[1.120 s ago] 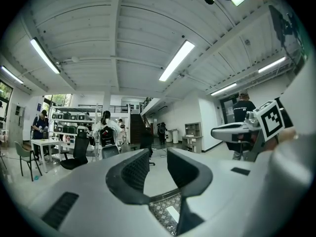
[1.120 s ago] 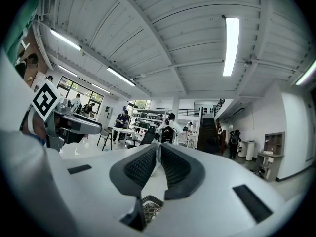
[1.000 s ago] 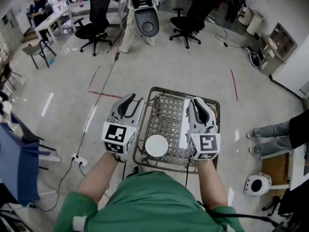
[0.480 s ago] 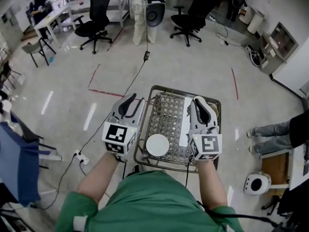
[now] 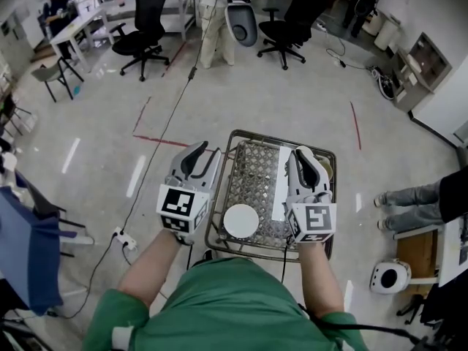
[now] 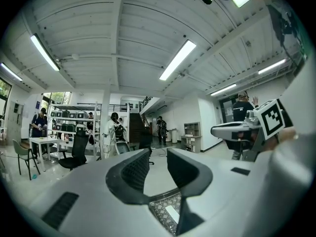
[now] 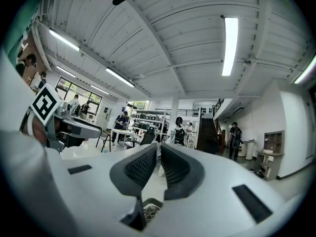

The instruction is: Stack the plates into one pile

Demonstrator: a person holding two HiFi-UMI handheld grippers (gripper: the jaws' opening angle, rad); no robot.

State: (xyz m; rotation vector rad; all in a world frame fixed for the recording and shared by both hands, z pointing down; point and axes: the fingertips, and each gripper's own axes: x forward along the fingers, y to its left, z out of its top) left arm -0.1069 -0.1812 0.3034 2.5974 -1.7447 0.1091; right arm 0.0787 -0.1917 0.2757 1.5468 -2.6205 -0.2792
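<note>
A round white plate [image 5: 240, 221] lies on the mesh floor of a wire cart [image 5: 243, 137], at its near end. A white strip [image 5: 278, 186] lies along the mesh to its right. A cream rounded edge [image 5: 326, 169] shows at the cart's right rim; I cannot tell what it is. My left gripper [image 5: 194, 153] hangs level just outside the cart's left rim; its jaws [image 6: 158, 157] stand apart with nothing between them. My right gripper [image 5: 304, 156] hovers level over the cart's right side, with its jaws [image 7: 159, 152] nearly together and empty. Neither gripper touches the plate.
Black office chairs [image 5: 143, 35] [image 5: 282, 41] and a standing person [image 5: 212, 20] are across the floor beyond the cart. A cable [image 5: 157, 148] runs over the floor on the left. Someone's legs [image 5: 409, 196] and a white round device [image 5: 388, 278] are on the right.
Both grippers and the plate keep their places. The person at the back with a grey round object has moved to the right, and the floor cable has swung with them.
</note>
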